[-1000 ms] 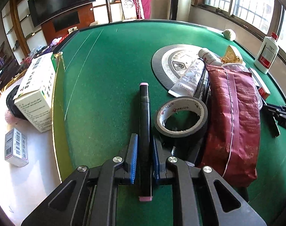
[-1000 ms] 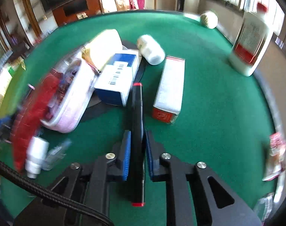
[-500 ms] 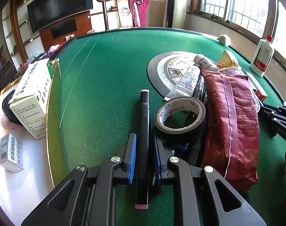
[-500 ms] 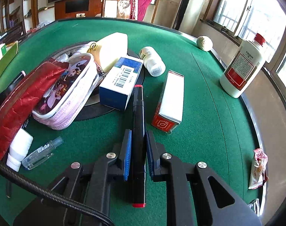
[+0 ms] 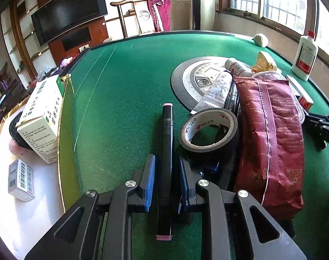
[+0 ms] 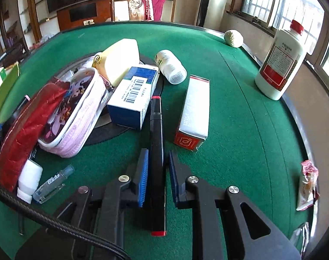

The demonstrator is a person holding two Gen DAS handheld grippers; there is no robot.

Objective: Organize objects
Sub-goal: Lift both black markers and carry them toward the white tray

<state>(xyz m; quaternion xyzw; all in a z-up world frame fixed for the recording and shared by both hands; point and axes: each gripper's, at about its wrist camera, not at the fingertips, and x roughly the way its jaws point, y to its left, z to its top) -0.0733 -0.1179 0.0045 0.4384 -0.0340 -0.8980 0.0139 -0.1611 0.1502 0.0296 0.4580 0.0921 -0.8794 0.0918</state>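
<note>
My left gripper (image 5: 165,160) hangs over the green felt table (image 5: 125,91) with a black pink-capped marker (image 5: 167,130) lying lengthwise between its blue pads. Its jaws are opening, and a thin gap shows on each side of the marker. A roll of black tape (image 5: 207,130) sits just right of it, beside a maroon pouch (image 5: 270,134). My right gripper (image 6: 158,153) is shut on a black red-capped marker (image 6: 156,119). That marker points between a blue-and-white box (image 6: 134,93) and a red-and-white box (image 6: 194,112).
A hand-cream tube (image 5: 216,93) lies on a round patterned disc (image 5: 190,75). A pink pouch (image 6: 78,112), pill bottle (image 6: 171,67), small clear bottle (image 6: 52,184) and tall white bottle (image 6: 279,60) surround the right gripper. Cartons (image 5: 41,117) stand past the table's left edge.
The left jaws have spread slightly around the pink-capped marker. The right wrist view was blurred a second ago and is steady now, with the red-capped marker still gripped.
</note>
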